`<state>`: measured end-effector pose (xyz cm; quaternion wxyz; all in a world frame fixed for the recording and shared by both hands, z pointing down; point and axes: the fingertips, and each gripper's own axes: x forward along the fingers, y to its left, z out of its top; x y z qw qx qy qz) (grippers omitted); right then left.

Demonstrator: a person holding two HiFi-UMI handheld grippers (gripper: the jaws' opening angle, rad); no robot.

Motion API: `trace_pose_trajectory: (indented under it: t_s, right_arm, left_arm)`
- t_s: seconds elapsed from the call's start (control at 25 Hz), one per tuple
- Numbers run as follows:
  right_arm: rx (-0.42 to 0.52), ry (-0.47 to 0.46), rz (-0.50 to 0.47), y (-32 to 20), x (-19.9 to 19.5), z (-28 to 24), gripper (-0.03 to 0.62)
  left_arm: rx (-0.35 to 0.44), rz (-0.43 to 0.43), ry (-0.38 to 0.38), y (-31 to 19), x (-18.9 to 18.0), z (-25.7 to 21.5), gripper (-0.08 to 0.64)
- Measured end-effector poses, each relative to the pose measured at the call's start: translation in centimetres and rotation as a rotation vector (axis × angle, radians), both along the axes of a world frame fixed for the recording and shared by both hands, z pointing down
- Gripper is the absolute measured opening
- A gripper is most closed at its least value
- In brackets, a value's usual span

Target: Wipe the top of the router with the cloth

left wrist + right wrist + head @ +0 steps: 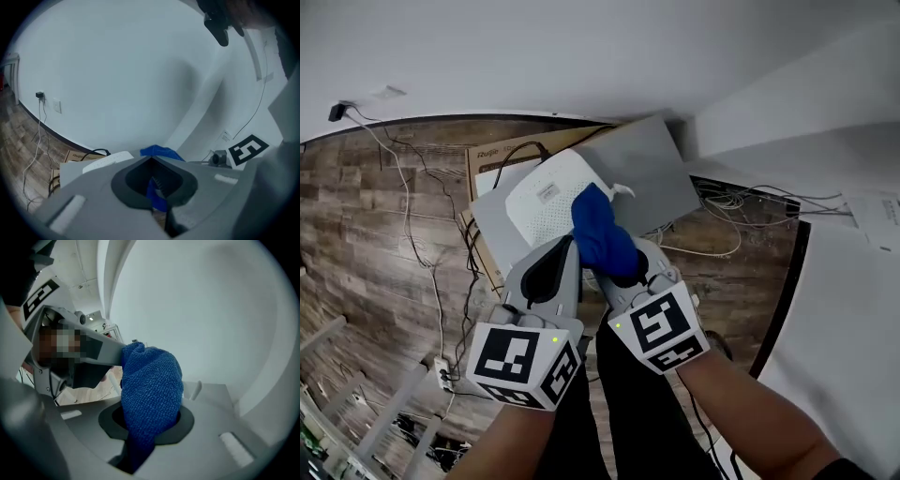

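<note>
A plain white wall [581, 56] meets a wood-plank floor [366, 216] along a dark baseboard [441, 119]. Thin cables [408, 216] trail across the planks from a plug [337, 112] low on the wall, toward a white power strip [442, 373].

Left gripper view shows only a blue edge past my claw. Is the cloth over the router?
Observer: Yes. In the head view the cloth covers the router's right edge; most of the top is bare.
Operator: What holds it?
Observer: The right claw. The right gripper view shows it shut on the cloth, which bunches out past the tips.
</note>
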<state>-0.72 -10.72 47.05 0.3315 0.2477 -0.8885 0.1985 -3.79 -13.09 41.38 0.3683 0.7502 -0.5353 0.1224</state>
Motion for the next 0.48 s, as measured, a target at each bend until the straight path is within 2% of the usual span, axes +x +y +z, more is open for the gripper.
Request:
trace_pose_trajectory:
  t_s: [0.28, 0.48]
  right_arm:
    - [-0.029, 0.022, -0.019, -2.3, 1.5, 6.0, 0.097]
    - [-0.034, 0.053, 0.031, -3.2, 3.2, 7.4, 0.097]
  left_arm:
    - [-0.038, -0.024, -0.001, -1.4, 1.7, 5.5, 0.000]
    - [-0.068, -0.016, 0.013, -1.5, 2.5, 7.3, 0.000]
